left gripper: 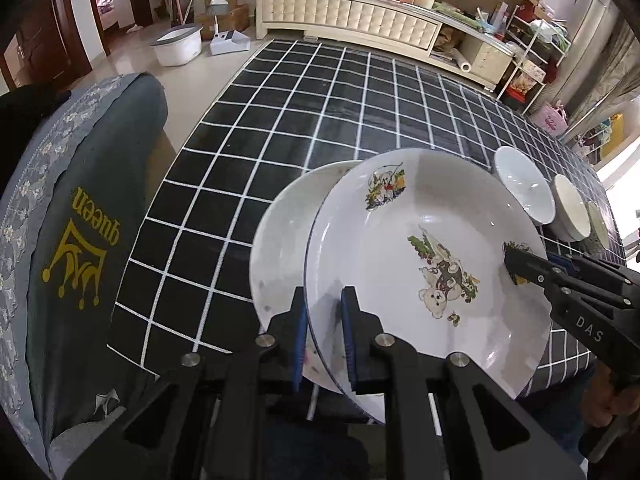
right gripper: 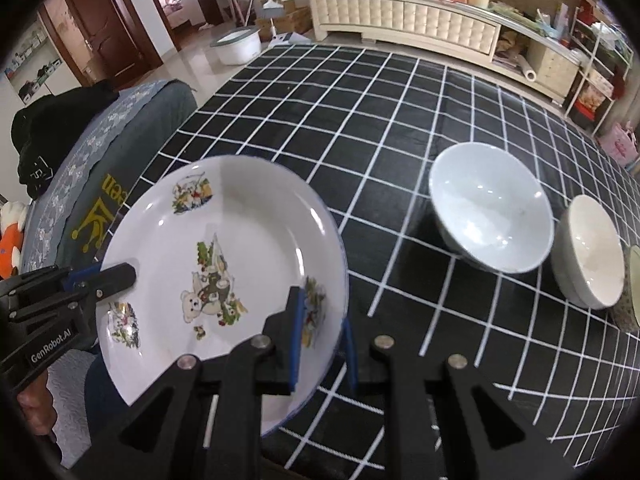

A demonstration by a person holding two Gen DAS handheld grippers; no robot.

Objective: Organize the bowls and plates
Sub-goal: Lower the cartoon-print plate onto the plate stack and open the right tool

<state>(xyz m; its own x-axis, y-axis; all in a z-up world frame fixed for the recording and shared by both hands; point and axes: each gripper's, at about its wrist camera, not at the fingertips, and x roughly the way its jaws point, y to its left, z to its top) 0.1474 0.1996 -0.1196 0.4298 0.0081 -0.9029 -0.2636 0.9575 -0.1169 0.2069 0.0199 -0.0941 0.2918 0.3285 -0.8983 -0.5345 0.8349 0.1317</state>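
Gripping opposite rims of a bear-printed plate (left gripper: 424, 264), the left gripper (left gripper: 324, 336) and right gripper (right gripper: 322, 336) hold it over a second plate (left gripper: 280, 240) near the table's (left gripper: 280, 112) left edge; uneven release could clatter it down crooked.

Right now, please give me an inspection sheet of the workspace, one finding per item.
Surface: black tablecloth with white grid, covering the table.
Job's things: white bear-print plate held tilted over a plain white plate; pale blue bowl and white bowl stand to the right in a row.
Clutter: nothing seen on the cloth.
Grippers: left gripper and right gripper both shut on the bear-print plate, at opposite rims.
Cables: nothing seen.
Surroundings: grey chair cover with gold crown; cream cabinet, loaded with items.
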